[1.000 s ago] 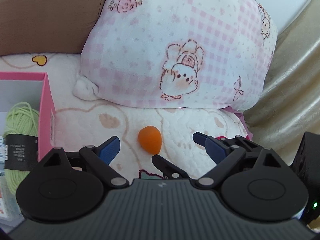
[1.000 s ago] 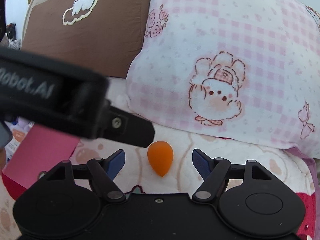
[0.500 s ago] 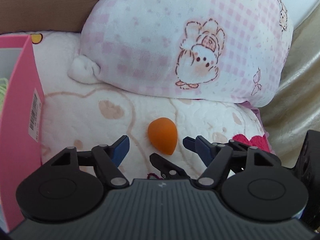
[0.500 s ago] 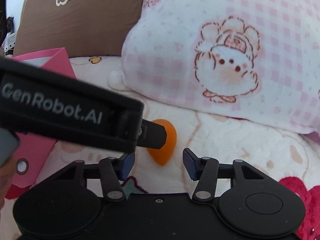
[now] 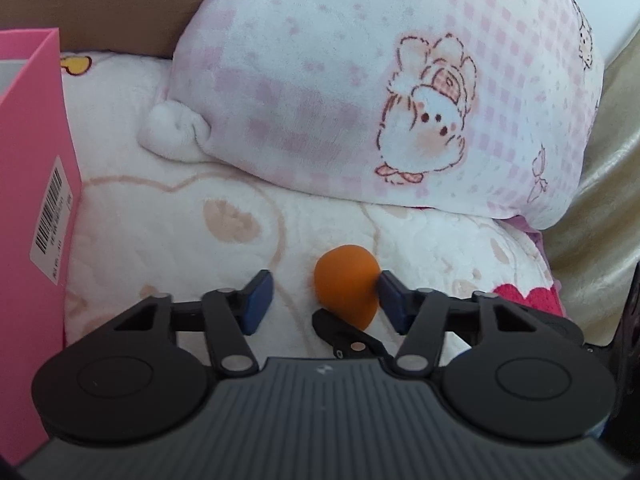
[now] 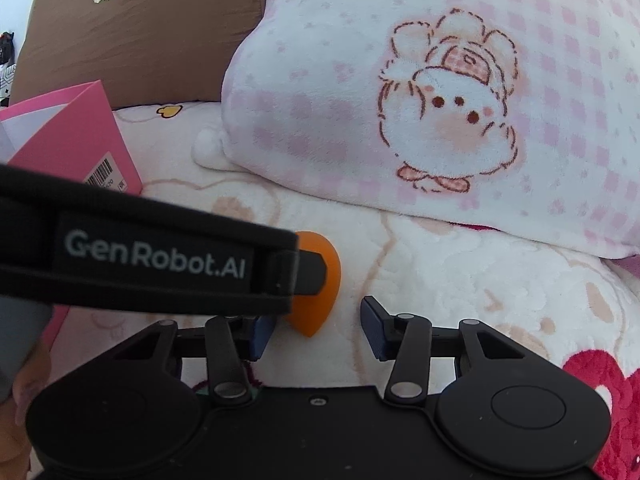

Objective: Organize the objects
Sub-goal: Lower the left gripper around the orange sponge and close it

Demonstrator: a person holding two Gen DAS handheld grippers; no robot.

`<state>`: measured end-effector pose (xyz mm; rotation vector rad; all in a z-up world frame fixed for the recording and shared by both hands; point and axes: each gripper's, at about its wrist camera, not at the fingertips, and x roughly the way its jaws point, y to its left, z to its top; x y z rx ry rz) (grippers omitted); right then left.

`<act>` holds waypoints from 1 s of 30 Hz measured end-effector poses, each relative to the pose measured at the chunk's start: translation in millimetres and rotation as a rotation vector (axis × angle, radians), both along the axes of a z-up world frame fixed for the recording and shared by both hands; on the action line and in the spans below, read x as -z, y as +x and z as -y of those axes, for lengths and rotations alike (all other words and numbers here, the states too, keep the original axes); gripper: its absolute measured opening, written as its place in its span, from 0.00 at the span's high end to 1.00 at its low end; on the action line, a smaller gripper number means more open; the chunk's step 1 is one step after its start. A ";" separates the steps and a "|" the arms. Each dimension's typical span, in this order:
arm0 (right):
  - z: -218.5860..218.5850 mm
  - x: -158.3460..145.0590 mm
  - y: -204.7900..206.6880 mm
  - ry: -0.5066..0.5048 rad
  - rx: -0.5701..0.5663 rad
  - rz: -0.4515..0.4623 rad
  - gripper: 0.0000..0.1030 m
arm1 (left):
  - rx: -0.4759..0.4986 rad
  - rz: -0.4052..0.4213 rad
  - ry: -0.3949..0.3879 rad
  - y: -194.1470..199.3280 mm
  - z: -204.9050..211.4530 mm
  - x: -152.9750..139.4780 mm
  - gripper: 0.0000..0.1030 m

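Observation:
An orange egg-shaped sponge (image 5: pixel 346 286) lies on the plush white blanket (image 5: pixel 180 220), in front of the pillow. My left gripper (image 5: pixel 325 300) straddles it with jaws closing. Its right pad (image 5: pixel 394 300) touches the sponge and its left pad (image 5: pixel 256 300) stands apart. My right gripper (image 6: pixel 318 332) comes at the same sponge (image 6: pixel 320 312) from beside it, jaws also closing. There the sponge sits close to the left pad (image 6: pixel 262 336), well short of the right pad (image 6: pixel 374 332). The left gripper's black body (image 6: pixel 152 260) hides the sponge's left half.
A tall pink box (image 5: pixel 36 200) with a barcode label stands at the left. A pink-checked bunny pillow (image 5: pixel 360 100) fills the back, beside a brown cushion (image 6: pixel 140 32). Gold fabric (image 5: pixel 600 200) rises at the right. Part of a hand (image 6: pixel 24 380) shows low left.
Both grippers have sunk toward the sponge and their jaws have narrowed around it. The green yarn in the pink box has dropped out of view.

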<state>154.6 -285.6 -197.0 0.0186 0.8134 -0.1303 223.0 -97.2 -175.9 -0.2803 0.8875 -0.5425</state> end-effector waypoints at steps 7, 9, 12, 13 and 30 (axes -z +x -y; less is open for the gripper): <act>1.4 -1.6 3.0 -0.007 -0.008 0.012 0.56 | 0.041 0.008 -0.007 -2.1 4.8 3.6 0.56; 1.0 -3.3 3.0 -0.003 -0.015 0.016 0.65 | 0.053 0.000 -0.009 -3.9 7.3 4.5 0.60; -1.9 -5.5 0.9 -0.009 -0.027 0.017 0.66 | 0.068 0.000 -0.010 -7.9 11.6 6.1 0.65; -2.6 -5.9 0.9 -0.011 -0.030 0.017 0.66 | 0.069 0.002 -0.010 -9.5 12.6 6.2 0.65; 1.0 -3.6 -6.2 -0.004 -0.062 -0.018 0.65 | 0.073 -0.086 -0.072 -9.0 3.2 10.5 0.65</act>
